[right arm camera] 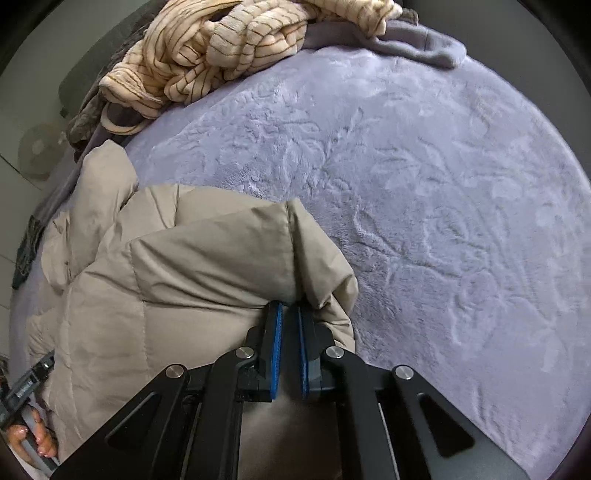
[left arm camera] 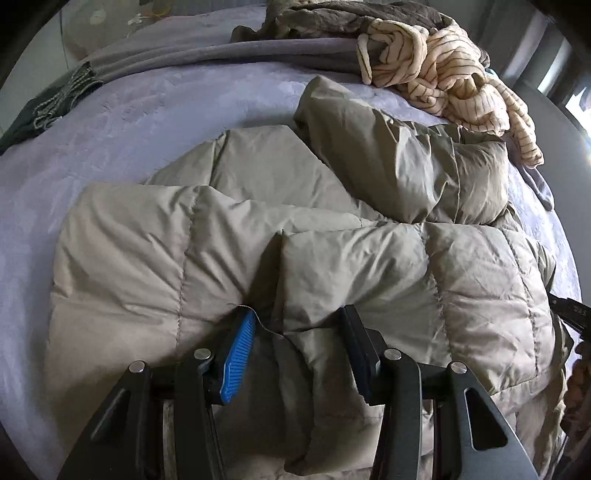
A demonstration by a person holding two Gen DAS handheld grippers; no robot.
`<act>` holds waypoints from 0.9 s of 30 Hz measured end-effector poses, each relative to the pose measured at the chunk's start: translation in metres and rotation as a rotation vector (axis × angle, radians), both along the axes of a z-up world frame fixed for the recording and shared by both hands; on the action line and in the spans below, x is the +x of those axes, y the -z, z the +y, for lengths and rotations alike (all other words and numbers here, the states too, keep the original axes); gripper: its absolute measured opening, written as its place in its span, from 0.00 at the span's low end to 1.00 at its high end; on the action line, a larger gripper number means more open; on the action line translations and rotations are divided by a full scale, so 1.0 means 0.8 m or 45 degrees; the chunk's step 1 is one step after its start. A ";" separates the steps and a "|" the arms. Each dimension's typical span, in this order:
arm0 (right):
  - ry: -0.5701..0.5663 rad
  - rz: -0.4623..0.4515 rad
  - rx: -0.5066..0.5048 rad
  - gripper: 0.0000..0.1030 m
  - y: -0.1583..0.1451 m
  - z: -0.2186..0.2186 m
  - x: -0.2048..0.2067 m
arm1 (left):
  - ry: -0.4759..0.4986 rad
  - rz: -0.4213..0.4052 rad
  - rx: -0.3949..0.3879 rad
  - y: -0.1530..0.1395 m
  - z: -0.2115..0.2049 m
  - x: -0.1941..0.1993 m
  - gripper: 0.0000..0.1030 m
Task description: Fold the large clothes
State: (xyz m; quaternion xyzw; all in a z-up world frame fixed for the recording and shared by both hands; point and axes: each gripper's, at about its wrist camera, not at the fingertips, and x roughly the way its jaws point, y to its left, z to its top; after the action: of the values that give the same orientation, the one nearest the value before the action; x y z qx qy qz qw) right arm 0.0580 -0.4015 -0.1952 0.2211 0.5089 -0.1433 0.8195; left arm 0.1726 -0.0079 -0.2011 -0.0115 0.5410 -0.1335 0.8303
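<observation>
The beige puffer jacket (left arm camera: 332, 236) lies spread on the lavender bedspread (right arm camera: 424, 184), partly doubled over itself, and both claws sit at its near edge. The left gripper (left arm camera: 299, 325) stands half apart with a thick padded fold bulging between its jaws; whether the pads (left arm camera: 240, 354) actually press it I cannot tell. The right gripper (right arm camera: 290, 314) has its jaws almost together, pinched on a thin edge at the jacket's right corner.

To fold well from here, I judge both hands should lift together and carry the near edge over evenly — if one corner runs ahead, the slippery quilting will skew. The left side probably needs a firmer bite first, since puffy down slips out of a loose hold.

Around it: a cream striped fleece garment (left arm camera: 450, 74) is heaped at the far side, just beside the jacket's raised sleeve, with a brown-grey cloth (left arm camera: 332, 18) behind it and a dark fringed cloth (left arm camera: 51, 103) well apart at the far left. The striped heap could crowd a long fold; the bedspread to the right is free
</observation>
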 end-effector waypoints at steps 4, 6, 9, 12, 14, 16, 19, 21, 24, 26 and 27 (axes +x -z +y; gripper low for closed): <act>-0.037 0.028 -0.111 0.13 -0.025 0.013 -0.022 | -0.009 -0.037 0.060 -0.022 0.013 -0.012 0.48; -0.056 0.023 -0.160 0.15 -0.039 0.022 -0.041 | -0.018 -0.052 0.059 -0.035 0.022 -0.021 0.48; -0.068 0.023 -0.191 0.18 -0.052 0.030 -0.066 | -0.011 -0.055 0.028 -0.048 0.033 -0.040 0.49; -0.064 0.040 -0.208 0.19 -0.054 0.039 -0.095 | 0.016 -0.031 0.076 -0.036 0.027 -0.051 0.49; -0.067 0.076 -0.190 0.22 -0.043 0.042 -0.104 | 0.019 0.004 0.122 -0.014 0.023 -0.055 0.49; -0.068 0.116 -0.167 0.27 -0.028 0.039 -0.106 | 0.002 -0.002 0.125 -0.002 0.027 -0.057 0.58; -0.048 0.131 -0.106 0.32 -0.018 0.028 -0.109 | -0.018 0.016 0.119 -0.002 0.029 -0.055 0.58; -0.024 0.134 -0.067 0.35 -0.021 0.022 -0.113 | -0.024 0.025 0.137 -0.009 0.029 -0.054 0.58; 0.013 0.142 -0.014 0.39 -0.029 0.014 -0.126 | -0.026 0.024 0.168 -0.024 0.034 -0.062 0.58; 0.036 0.152 0.029 0.41 -0.034 0.013 -0.139 | -0.024 0.034 0.176 -0.032 0.036 -0.072 0.58; 0.044 0.159 0.059 0.41 -0.035 0.013 -0.146 | -0.022 0.041 0.181 -0.036 0.036 -0.079 0.58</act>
State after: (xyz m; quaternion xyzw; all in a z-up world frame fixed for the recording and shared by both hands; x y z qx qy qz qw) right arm -0.0591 -0.3911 -0.1669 0.2393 0.5583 -0.1592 0.7783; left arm 0.1093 0.0212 -0.1723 0.0407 0.5623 -0.0876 0.8213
